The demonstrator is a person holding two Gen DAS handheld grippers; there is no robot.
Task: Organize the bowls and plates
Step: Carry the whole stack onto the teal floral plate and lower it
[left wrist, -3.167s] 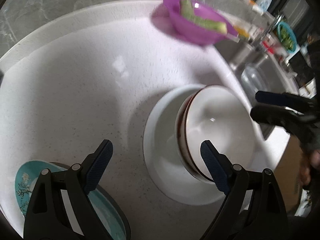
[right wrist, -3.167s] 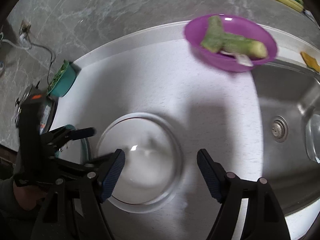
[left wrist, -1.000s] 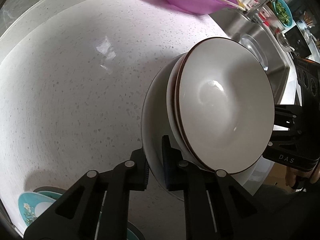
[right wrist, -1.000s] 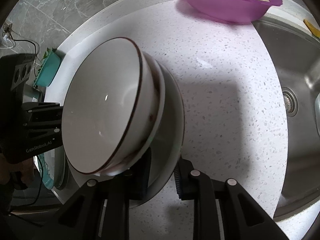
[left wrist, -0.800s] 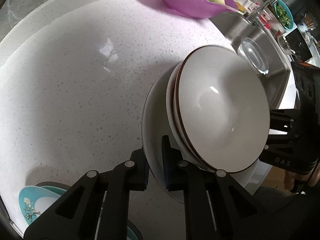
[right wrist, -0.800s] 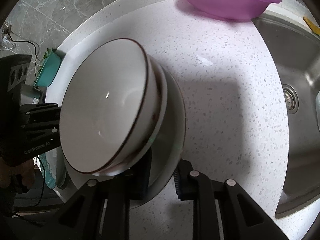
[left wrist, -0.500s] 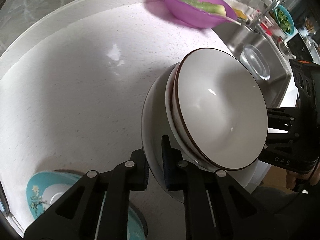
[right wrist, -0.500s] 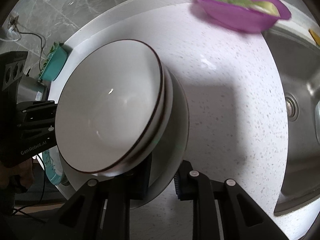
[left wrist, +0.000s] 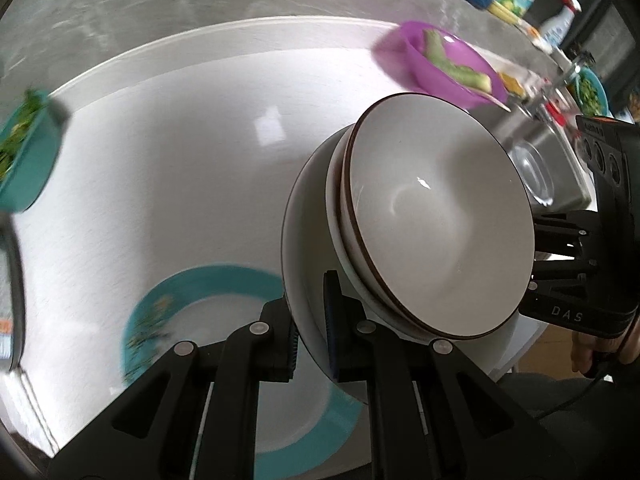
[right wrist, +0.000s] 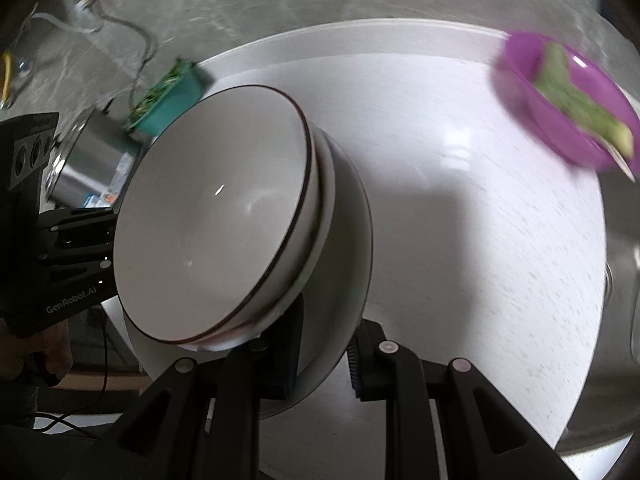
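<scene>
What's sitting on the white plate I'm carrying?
On the white plate sit two nested brown-rimmed bowls; the top one looks empty. The lower bowl's inside and the plate's centre are covered. Left gripper and right gripper clamp the plate's rim.

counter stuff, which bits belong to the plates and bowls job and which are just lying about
Job: white plate clamped by left gripper and right gripper, brown-rimmed bowls, teal plate.
Lying about: purple bowl, teal tub of greens, sink.
</scene>
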